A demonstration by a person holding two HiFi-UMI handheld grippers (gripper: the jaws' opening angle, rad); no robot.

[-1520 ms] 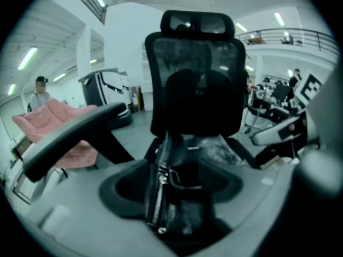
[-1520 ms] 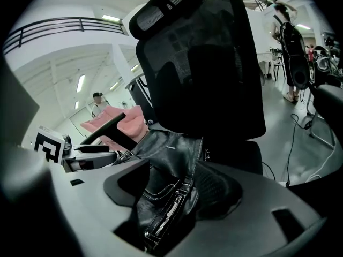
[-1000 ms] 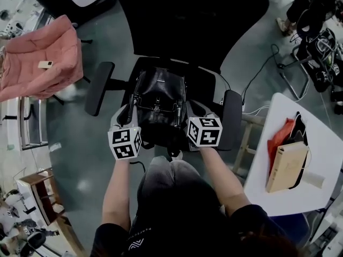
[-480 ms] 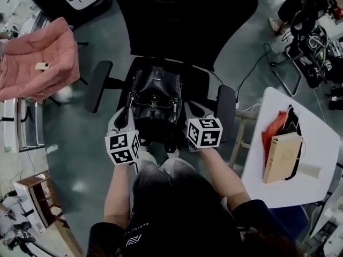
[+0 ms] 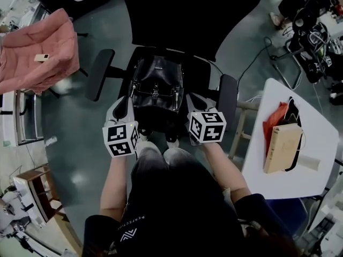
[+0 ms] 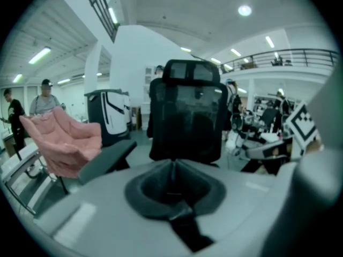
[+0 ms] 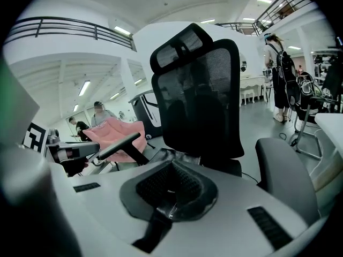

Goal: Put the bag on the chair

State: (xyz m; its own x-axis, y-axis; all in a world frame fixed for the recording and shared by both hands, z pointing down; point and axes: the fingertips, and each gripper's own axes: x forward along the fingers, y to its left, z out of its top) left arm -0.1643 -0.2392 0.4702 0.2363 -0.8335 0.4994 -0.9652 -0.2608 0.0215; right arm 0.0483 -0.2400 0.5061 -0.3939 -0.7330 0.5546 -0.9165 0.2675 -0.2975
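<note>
**Step in hand.** The bag [image 5: 156, 90] stands on the seat of the chair [image 5: 177, 15], its back toward the backrest and between the two armrests [image 5: 99, 75]. I judge the placing itself done. What remains is to come clear and confirm that the bag rests steady.

**Jaws.**
- My left gripper [image 5: 125, 104] has its jaws closed pad to pad, and I see nothing between them.
- My right gripper [image 5: 192, 100] has its jaws closed the same way and is empty as far as its own view shows. A thin strap caught low in the seam cannot be fully ruled out.
- Both grippers lie at the front of the seat, one just beside each lower corner of the bag. I cannot tell whether either one touches it.

**Next move.** Draw both grippers straight back toward me, clear of any loose strap, and check that the bag does not tip forward off the seat.

**Surroundings.**
- The armrests limit sideways travel on either side.
- My knees [image 5: 161, 155] sit close under the grippers, so the room to withdraw looks small.
- A pink seat [image 5: 37, 52] stands well apart on the left.
- A white table [image 5: 316, 175] on the right carries a book [image 5: 281, 150].
- Neither the pink seat nor the table obstructs the path.
</note>
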